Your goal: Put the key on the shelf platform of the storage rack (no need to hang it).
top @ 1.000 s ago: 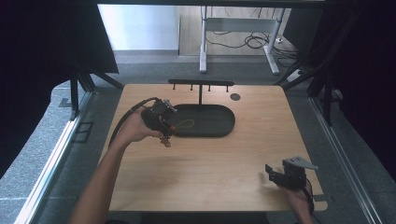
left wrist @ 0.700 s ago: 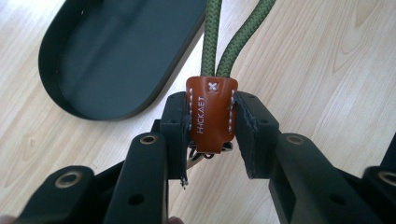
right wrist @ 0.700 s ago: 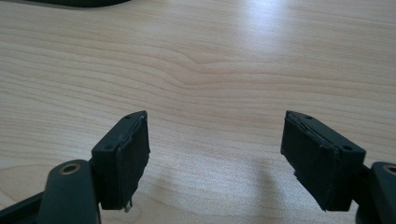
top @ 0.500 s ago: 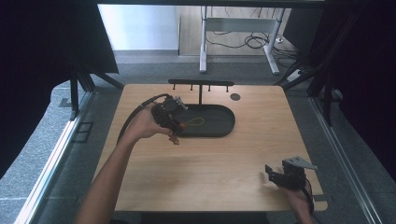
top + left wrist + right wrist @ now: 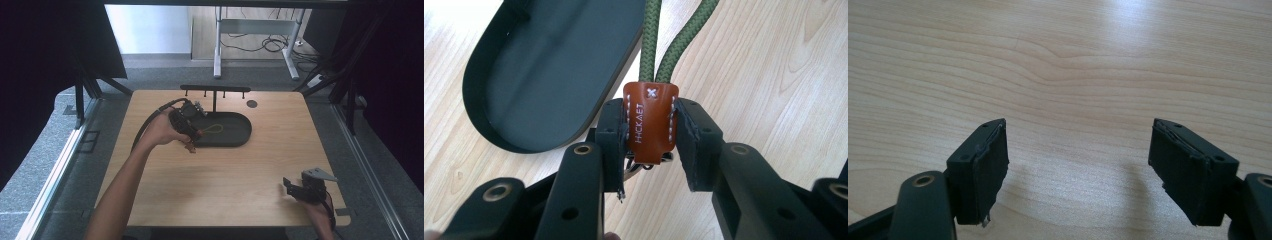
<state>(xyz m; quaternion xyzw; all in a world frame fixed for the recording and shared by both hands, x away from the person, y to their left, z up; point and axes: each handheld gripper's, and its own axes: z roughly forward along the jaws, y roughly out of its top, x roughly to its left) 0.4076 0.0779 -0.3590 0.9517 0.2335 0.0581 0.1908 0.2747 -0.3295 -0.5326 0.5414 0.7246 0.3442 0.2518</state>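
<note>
High view: my left gripper (image 5: 191,136) sits at the near-left rim of the black tray (image 5: 240,141), with the green cord loop (image 5: 214,129) trailing from it into the tray; the rack (image 5: 215,90) stands just behind. Right gripper (image 5: 296,186) is parked at the near-right corner, well apart. Left gripper view: jaws clamped on the brown leather tab (image 5: 650,122), cord running straight ahead, tray off to the left. Right gripper view: jaws spread, nothing between, bare table (image 5: 1058,60). Left hand is nearer, I'd guess it's the rack next.
</note>
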